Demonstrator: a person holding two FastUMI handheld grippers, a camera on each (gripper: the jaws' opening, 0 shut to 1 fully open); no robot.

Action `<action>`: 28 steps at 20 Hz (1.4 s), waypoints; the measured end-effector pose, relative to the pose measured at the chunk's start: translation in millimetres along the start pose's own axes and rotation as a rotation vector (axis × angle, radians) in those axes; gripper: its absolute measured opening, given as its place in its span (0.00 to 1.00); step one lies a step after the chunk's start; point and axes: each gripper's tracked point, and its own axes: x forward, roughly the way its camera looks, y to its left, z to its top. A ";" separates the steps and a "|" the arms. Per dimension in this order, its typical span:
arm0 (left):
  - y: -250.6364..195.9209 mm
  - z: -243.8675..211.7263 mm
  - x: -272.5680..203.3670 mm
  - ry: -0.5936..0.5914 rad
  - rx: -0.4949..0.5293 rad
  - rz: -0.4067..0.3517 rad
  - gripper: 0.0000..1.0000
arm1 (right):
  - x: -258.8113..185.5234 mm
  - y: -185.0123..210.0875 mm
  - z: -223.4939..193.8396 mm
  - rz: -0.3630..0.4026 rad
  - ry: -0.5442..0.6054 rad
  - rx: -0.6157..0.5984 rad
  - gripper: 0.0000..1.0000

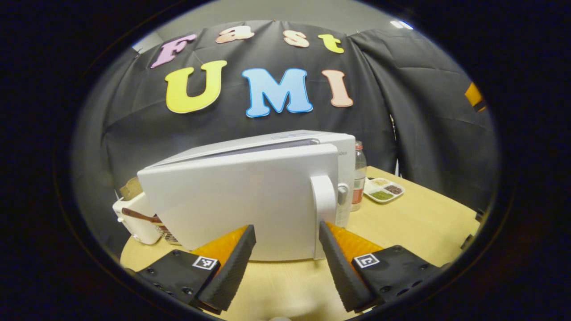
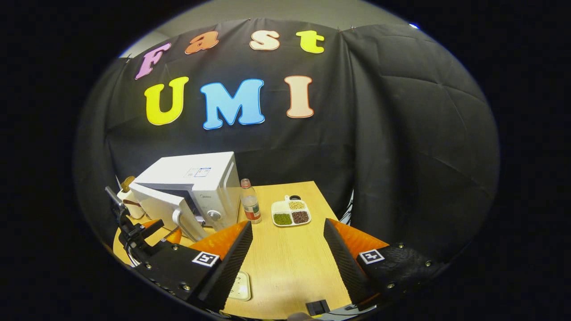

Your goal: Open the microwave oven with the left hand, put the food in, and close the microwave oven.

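The white microwave (image 1: 250,178) stands on the wooden table with its door (image 1: 232,205) swung partly open toward me. The door's upright handle (image 1: 323,200) is just beyond the right fingertip of my left gripper (image 1: 286,228), which is open and holds nothing. In the right gripper view the microwave (image 2: 205,183) sits at the left, its door (image 2: 156,206) ajar, with the left gripper (image 2: 163,229) close to the handle (image 2: 180,220). A white divided plate of food (image 2: 291,213) lies mid-table, ahead of my open, empty right gripper (image 2: 287,225).
A bottle with a red label (image 2: 250,203) stands between the microwave and the divided plate (image 1: 383,189). A white appliance (image 1: 134,218) sits left of the microwave. A small pale tray (image 2: 241,285) and a black block (image 2: 317,306) lie near the table's front edge (image 2: 285,312).
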 end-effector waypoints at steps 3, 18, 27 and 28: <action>0.9 7.7 22.3 -0.006 0.009 0.010 0.96 | 2.9 -2.2 -3.3 -0.006 0.007 0.014 0.98; 1.8 25.0 45.5 -0.045 -0.009 0.071 0.95 | 15.0 -9.2 -17.0 -0.011 0.040 0.036 0.98; -6.3 22.9 38.0 -0.012 -0.030 0.096 1.00 | 7.7 -2.1 -19.1 0.024 0.044 0.025 0.98; -7.8 24.6 31.1 -0.014 -0.040 0.094 0.98 | 6.0 -1.3 -18.3 0.031 0.039 0.028 0.98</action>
